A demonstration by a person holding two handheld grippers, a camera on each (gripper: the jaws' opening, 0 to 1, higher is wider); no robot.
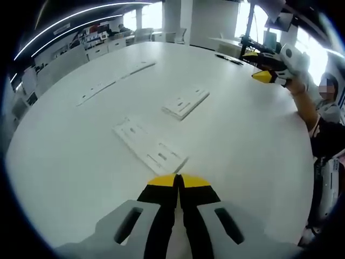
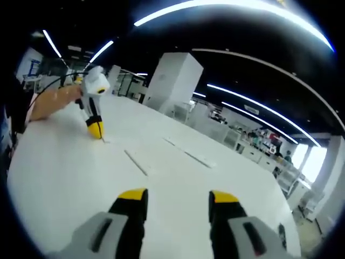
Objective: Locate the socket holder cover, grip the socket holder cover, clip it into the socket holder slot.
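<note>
A long white slotted plate [image 1: 151,145] lies flat on the white table [image 1: 64,178], just ahead of my left gripper [image 1: 178,181], whose yellow-tipped jaws are pressed together with nothing visible between them. A shorter white slotted piece [image 1: 186,102] lies farther out. My right gripper [image 1: 268,75] hovers at the far right table edge, held in a person's hand. In the right gripper view my right gripper [image 2: 178,197] stands open above the table [image 2: 64,178], empty. There the left gripper [image 2: 96,128] points down near the end of a thin white plate [image 2: 136,162].
Two narrow white strips [image 1: 97,89] [image 1: 137,67] lie toward the far left of the table, also seen as strips [image 2: 188,154] in the right gripper view. A person's arm [image 1: 304,105] reaches in at the right edge. Desks and shelves [image 2: 253,143] stand beyond the table.
</note>
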